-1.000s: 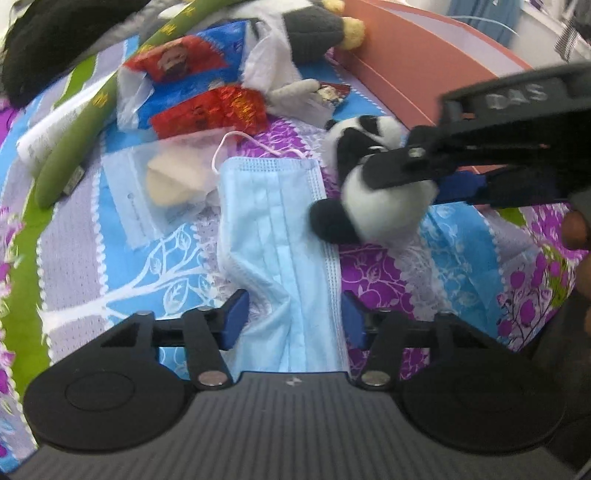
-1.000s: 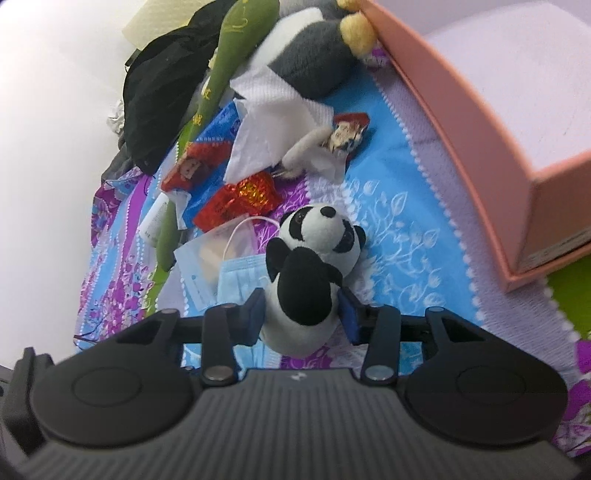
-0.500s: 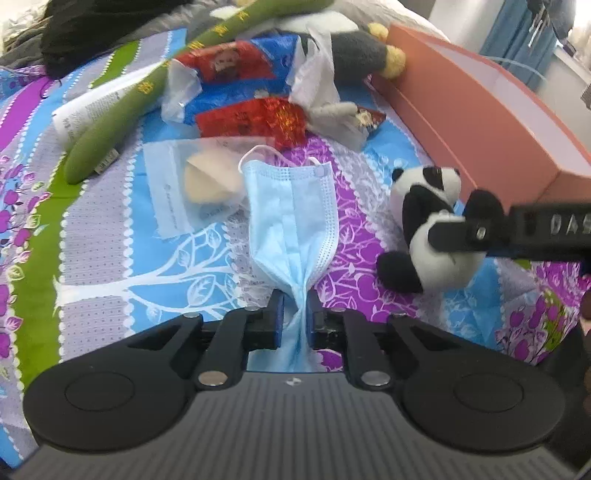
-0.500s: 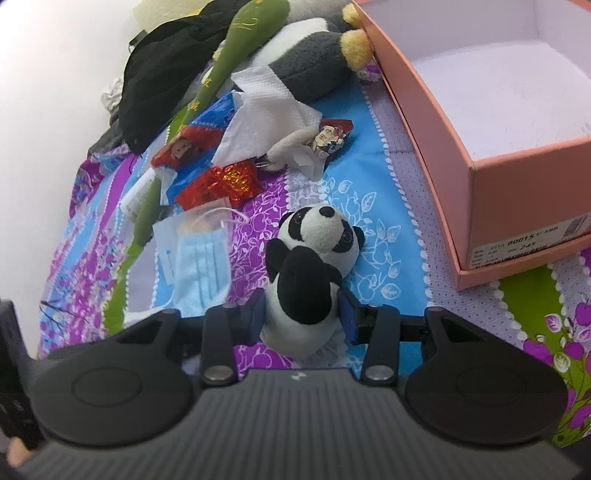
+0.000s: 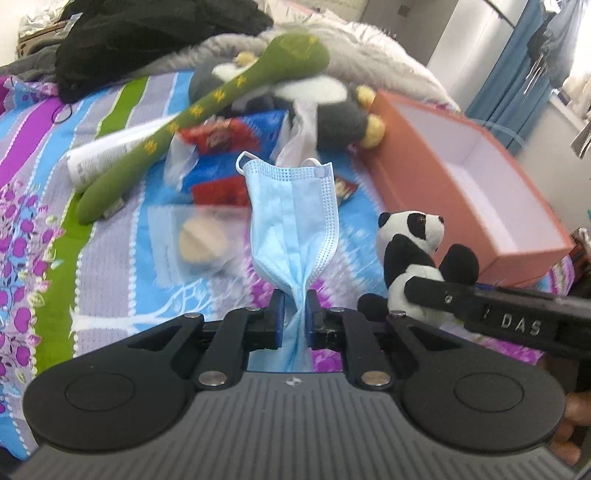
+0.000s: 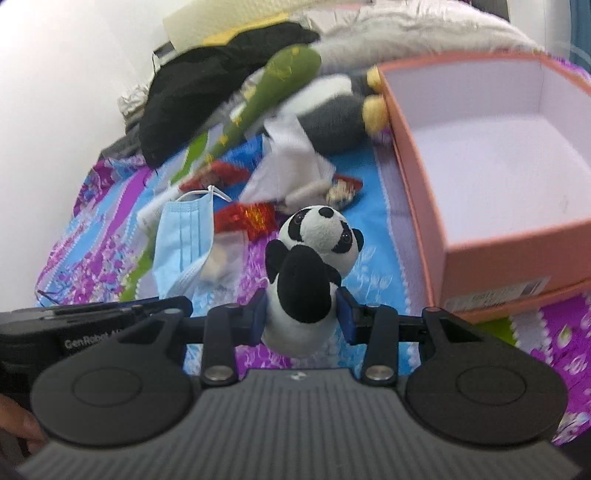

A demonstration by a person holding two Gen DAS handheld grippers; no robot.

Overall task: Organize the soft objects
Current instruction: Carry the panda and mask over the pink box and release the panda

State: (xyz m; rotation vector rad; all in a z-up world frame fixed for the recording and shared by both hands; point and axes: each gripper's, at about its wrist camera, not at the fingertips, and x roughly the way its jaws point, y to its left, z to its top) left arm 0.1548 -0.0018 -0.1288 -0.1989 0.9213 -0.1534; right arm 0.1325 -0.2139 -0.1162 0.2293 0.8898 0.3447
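My left gripper [image 5: 295,308] is shut on a blue face mask [image 5: 295,206] and holds it lifted above the bedspread; the mask also shows in the right wrist view [image 6: 184,240]. My right gripper [image 6: 301,314] is shut on a small panda plush [image 6: 310,266] and holds it off the bed; the panda also shows in the left wrist view [image 5: 410,251]. An open pink box [image 6: 491,155] with a white empty inside stands to the right, also in the left wrist view [image 5: 469,181].
On the patterned bedspread [image 5: 37,240] lie a long green plush [image 5: 207,107], a grey-and-white plush [image 5: 332,103], red and blue snack packets [image 5: 221,136], a clear bag [image 5: 195,240], a white tube [image 5: 107,155] and black clothing [image 5: 147,33].
My left gripper closed on the face mask and lifted it off the bed. My right gripper raised the panda, and both views swung toward the pink box.
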